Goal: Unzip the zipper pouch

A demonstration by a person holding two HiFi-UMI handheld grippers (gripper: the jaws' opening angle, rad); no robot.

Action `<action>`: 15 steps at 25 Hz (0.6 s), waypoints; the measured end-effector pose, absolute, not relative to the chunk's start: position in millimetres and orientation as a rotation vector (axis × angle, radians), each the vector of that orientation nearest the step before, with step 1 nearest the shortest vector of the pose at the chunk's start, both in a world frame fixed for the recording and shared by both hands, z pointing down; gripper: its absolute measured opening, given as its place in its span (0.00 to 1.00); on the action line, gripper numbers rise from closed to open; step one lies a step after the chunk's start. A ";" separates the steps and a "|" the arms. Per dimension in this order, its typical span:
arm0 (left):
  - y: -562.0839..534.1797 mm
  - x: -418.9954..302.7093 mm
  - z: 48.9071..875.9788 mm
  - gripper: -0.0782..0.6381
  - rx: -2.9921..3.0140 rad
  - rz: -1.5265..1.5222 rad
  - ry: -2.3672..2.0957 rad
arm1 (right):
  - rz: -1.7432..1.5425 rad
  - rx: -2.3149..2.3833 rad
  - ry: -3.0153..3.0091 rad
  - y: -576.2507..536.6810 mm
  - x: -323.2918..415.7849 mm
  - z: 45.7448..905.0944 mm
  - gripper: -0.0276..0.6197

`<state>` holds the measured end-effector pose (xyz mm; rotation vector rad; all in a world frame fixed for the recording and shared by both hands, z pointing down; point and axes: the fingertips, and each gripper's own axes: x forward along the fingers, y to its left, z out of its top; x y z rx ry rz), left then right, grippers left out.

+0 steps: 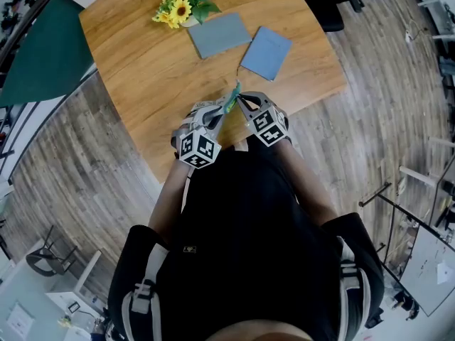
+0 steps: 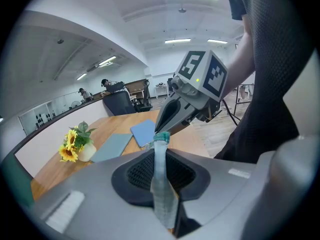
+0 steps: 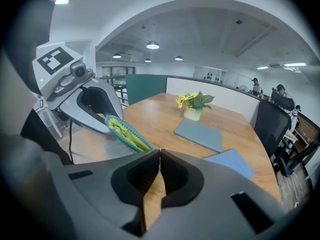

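Grips pale blue fabric zipper pouch (image 2: 161,189) on edge between fingers of left gripper (image 2: 160,156). Pinches its teal zipper (image 3: 127,134) with fully closed fingers of right gripper (image 3: 159,153), just beyond left fingertips.

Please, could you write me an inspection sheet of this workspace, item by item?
Surface: round wooden table.
Job's things: pouch held near the table's near edge; its teal zipper looks partly open.
Clutter: sunflower pot and two flat blue pads, at the far side.
Grippers: left gripper shut on the pouch; right gripper jaws together at the zipper's end, pull not visible.
Cables: nothing seen on the table.
Surroundings: plank floor, green partition, dark chair.
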<state>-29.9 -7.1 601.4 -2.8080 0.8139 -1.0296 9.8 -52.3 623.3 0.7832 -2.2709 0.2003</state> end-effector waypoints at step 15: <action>-4.3 -23.8 596.2 0.18 -2.809 -1.017 0.782 | 0.207 0.817 -2.266 -55.5 18.3 626.0 0.06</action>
